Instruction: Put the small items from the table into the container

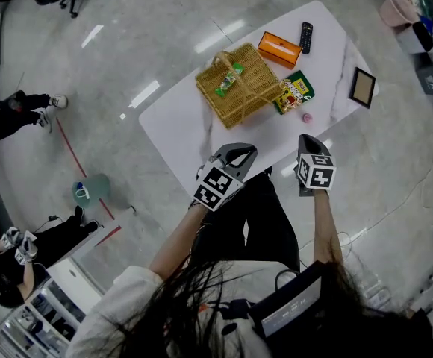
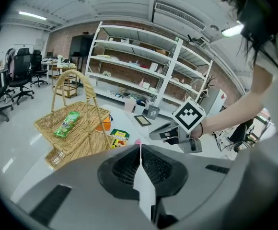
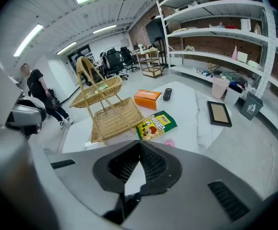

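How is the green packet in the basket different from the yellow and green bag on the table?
The green packet is smaller than the yellow and green bag. The packet lies on the basket's top shelf; the bag lies on the table beside the basket. The packet is mostly green; the bag shows yellow too. Both lie flat.

Office-like lab, with white shelving (image 2: 170, 73) and office chairs (image 2: 19, 78)

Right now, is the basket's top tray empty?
Not empty: a green packet lies in the top tray of the basket, seen in the head view and the left gripper view.
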A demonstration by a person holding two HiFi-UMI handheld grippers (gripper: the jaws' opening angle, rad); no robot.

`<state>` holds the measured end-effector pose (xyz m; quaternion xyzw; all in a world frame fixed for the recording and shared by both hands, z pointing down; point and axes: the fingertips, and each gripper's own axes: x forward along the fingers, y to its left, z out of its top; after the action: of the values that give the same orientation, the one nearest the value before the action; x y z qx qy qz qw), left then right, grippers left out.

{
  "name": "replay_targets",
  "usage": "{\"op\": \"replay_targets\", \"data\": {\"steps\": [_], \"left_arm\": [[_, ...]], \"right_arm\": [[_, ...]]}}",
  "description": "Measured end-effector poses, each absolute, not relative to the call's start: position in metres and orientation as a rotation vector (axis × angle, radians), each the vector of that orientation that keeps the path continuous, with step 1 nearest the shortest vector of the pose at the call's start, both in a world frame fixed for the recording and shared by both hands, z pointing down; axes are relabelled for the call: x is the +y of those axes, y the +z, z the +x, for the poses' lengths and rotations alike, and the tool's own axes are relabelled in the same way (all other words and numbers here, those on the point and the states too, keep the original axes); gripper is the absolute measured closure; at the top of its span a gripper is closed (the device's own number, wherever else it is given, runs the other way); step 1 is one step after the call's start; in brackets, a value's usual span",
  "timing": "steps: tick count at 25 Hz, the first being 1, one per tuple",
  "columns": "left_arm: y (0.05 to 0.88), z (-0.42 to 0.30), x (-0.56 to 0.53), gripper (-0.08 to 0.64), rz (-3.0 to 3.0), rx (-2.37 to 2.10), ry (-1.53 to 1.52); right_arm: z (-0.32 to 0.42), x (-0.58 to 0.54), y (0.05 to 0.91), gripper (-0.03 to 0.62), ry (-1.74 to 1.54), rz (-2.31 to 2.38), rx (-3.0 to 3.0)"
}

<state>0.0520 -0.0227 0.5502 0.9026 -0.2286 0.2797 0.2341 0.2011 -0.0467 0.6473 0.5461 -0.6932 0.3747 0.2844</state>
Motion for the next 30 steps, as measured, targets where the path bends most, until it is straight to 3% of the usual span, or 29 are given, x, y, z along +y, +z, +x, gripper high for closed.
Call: {"op": "replay_targets", "data": {"steps": [12,14,30], "left_arm": [[0.575,0.089,-0.041,0.549,2.444,-0.605,0.812],[0.579,0.089,-0.041,0.549,2.435,-0.605,0.821],[0.591,0.085,-0.036,0.549,2.397,-0.577,0.875]], "right_arm": [[0.256,-0.079,0.714,0.578,0.995,1.339,-1.72],[0.256,-0.08,0.724,0.478,1.026,1.295,-1.721],[0.255,-0.089,0.763,0.476,0.928,1.18,-1.599]]}}
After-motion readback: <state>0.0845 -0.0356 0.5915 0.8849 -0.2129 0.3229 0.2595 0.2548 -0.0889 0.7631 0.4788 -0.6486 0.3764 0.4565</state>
